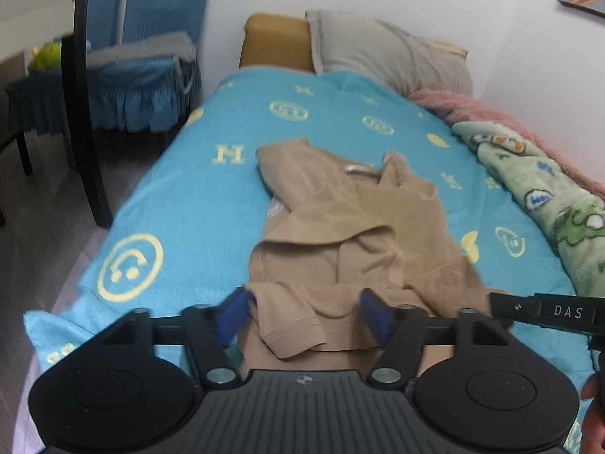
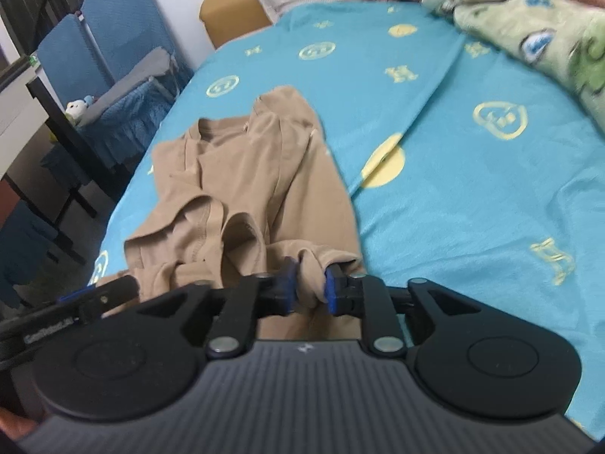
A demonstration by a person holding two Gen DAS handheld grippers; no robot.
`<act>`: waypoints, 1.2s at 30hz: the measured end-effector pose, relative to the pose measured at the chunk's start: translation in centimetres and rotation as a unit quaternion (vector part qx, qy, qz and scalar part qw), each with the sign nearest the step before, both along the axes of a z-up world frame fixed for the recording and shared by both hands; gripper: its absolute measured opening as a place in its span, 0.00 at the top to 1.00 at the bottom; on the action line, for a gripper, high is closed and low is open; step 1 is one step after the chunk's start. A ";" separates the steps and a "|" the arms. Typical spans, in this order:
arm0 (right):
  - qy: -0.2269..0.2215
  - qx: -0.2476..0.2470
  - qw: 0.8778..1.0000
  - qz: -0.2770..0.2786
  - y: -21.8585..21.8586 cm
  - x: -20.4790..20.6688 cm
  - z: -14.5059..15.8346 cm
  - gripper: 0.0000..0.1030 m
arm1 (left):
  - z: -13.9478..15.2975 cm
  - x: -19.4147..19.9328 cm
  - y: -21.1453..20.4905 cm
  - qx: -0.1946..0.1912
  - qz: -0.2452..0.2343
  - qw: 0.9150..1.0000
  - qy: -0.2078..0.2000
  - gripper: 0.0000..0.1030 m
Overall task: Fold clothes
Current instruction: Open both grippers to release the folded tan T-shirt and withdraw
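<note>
A tan T-shirt [image 1: 340,227] lies crumpled on the turquoise bed sheet [image 1: 181,204], its collar at the far end. My left gripper [image 1: 306,316] is open, its blue pads either side of a sleeve hem at the shirt's near edge. In the right wrist view the same shirt [image 2: 242,181] stretches away from me. My right gripper [image 2: 309,283] is shut on a bunched fold at the shirt's near right corner. The right gripper's body shows at the right edge of the left wrist view [image 1: 548,312]. The left gripper shows at the lower left of the right wrist view [image 2: 75,302].
A grey pillow [image 1: 389,49] and tan headboard [image 1: 276,39] lie at the far end. A green patterned blanket [image 1: 548,189] and pink blanket [image 1: 491,113] run along the bed's right side. Blue chairs [image 1: 143,75] and a dark table leg [image 1: 83,113] stand left of the bed.
</note>
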State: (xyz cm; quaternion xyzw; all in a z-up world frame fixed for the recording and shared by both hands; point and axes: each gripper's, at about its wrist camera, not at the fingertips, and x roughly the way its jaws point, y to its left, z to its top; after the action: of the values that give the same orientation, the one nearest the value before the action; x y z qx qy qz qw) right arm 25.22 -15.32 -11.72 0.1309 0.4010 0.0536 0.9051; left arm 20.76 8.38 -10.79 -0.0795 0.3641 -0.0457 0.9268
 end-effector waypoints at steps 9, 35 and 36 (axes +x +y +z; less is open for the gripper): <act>-0.103 -0.024 0.994 0.003 0.2 -6.5 5.9 0.15 | 5.3 -6.6 -0.6 0.020 -0.003 0.996 -0.083 0.00; -0.170 -0.021 0.985 0.021 0.8 -12.9 9.0 0.15 | 4.4 -13.1 -0.7 -0.051 -0.007 0.999 0.001 0.00; -0.168 -0.022 0.985 0.020 0.8 -12.8 8.9 0.15 | 3.8 -12.8 -0.6 -0.064 -0.008 0.998 0.023 0.00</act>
State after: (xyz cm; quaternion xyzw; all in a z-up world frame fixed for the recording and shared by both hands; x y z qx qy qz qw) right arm 12.44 -14.52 -2.80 0.0920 0.2473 0.0841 0.9609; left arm 7.97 7.77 -7.02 -0.1364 0.3822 -0.0746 0.9109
